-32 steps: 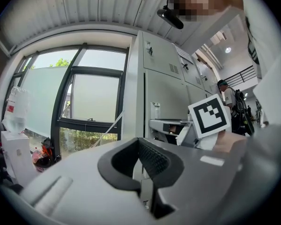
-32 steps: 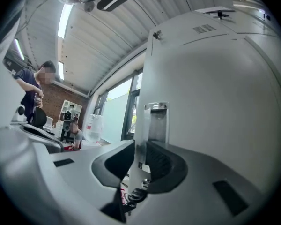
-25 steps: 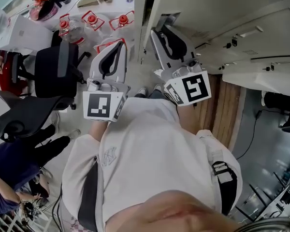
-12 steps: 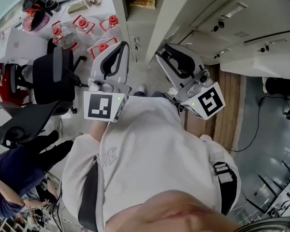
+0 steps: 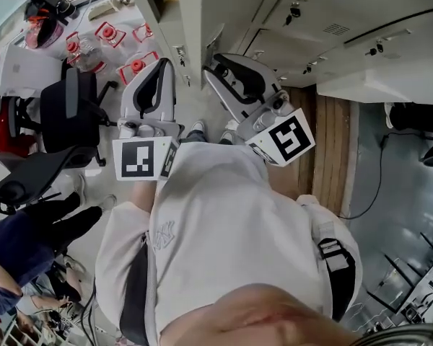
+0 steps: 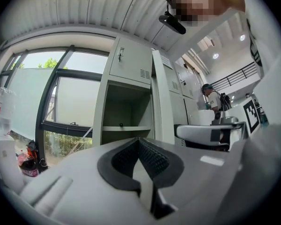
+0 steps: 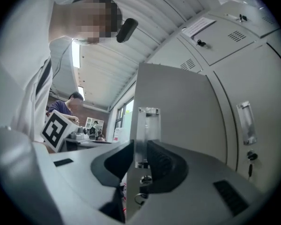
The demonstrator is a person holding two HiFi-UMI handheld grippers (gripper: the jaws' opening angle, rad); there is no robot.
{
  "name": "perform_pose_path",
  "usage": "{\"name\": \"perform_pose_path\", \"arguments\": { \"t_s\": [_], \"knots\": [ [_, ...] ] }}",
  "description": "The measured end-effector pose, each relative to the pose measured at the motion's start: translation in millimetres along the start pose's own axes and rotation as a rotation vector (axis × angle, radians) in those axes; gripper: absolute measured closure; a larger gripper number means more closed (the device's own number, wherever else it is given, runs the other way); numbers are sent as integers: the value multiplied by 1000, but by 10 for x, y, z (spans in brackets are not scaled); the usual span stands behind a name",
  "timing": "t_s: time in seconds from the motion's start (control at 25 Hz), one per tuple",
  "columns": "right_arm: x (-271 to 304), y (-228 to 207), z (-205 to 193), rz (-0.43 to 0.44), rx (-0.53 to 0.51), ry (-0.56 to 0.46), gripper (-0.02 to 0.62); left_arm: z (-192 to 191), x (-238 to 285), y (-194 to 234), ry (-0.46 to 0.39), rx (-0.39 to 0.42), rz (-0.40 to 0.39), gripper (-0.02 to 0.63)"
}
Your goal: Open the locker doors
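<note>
The grey locker door (image 5: pixel 191 21) stands swung out, edge-on in the head view. My right gripper (image 5: pixel 212 68) reaches its free edge. In the right gripper view, the door (image 7: pixel 178 111) and its metal latch plate (image 7: pixel 147 125) sit between the black pads of the right gripper (image 7: pixel 139 148), which is shut on that edge. A key ring (image 7: pixel 140 198) hangs below the latch. My left gripper (image 5: pixel 162 65) hovers just left of the door, shut and holding nothing. The left gripper (image 6: pixel 139 142) faces the open compartment (image 6: pixel 124 111) with its shelf.
Closed lockers (image 5: pixel 361 20) with handles and keys run along the right, also seen as lockers (image 7: pixel 253 78) beside the door. Office chairs (image 5: pixel 68 110) and packs of bottles (image 5: pixel 108 34) stand on the floor to the left. A person (image 5: pixel 22 244) sits at lower left.
The door has swung further open toward the left, and my right gripper has moved left with its edge. The left gripper has stayed beside it, shifting slightly left.
</note>
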State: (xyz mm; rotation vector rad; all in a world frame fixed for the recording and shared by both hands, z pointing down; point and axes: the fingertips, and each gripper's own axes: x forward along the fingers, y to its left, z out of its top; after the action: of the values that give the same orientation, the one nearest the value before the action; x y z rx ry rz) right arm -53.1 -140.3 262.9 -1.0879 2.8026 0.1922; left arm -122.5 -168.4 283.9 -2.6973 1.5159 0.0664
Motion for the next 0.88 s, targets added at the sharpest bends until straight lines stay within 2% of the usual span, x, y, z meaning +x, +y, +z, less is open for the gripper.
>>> {"name": "perform_pose_path", "arguments": {
  "t_s": [0.12,0.2,0.36,0.48,0.64,0.88],
  "knots": [
    [-202,-191,124,-65,62,-57,517,26,-57,-96,-16,3,33,603],
    [-402,-424,186,-130,65,-70,517,56,-104,-134,-27,2,59,603],
    [-673,-1112,151,-290,-85,30,518,77,-174,-263,-29,1,86,603],
    [-668,-1626,113,-378,-190,92,518,58,-196,-406,-20,2,88,603],
    [-524,-2106,35,-443,-244,144,518,42,-215,-553,-11,2,100,603],
    [-434,-2433,-71,-473,-166,139,517,24,-215,-626,0,5,125,603]
  ]
}}
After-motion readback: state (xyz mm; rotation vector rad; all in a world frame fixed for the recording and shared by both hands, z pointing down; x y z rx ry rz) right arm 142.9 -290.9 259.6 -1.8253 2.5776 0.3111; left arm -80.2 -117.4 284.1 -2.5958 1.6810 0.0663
